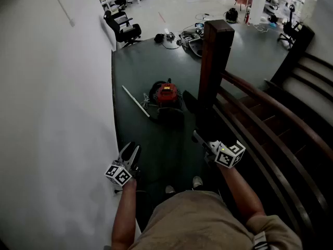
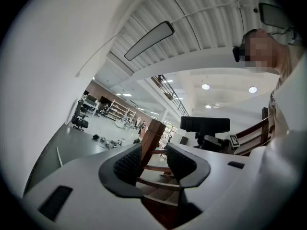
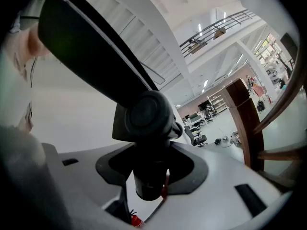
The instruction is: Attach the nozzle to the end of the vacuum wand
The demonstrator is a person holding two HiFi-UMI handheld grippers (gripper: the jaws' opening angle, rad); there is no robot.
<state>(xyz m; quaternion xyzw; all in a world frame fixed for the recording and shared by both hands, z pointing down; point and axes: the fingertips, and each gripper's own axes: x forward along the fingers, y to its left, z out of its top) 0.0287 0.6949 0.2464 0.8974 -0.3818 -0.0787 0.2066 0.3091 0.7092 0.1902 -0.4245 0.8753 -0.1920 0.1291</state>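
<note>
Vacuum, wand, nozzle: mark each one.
Vacuum (image 1: 166, 93): head view, red top of its body.
Wand (image 1: 136, 101): head view, middle of the white tube.
Nozzle (image 3: 91, 47): right gripper view, its wide black head.

Vacuum wand (image 1: 135, 101) end, too small for detail

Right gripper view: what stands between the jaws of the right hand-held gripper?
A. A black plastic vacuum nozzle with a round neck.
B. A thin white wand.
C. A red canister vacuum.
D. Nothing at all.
A: the right hand-held gripper is shut on the round neck of the black plastic vacuum nozzle, whose flat head rises up and left.
</note>
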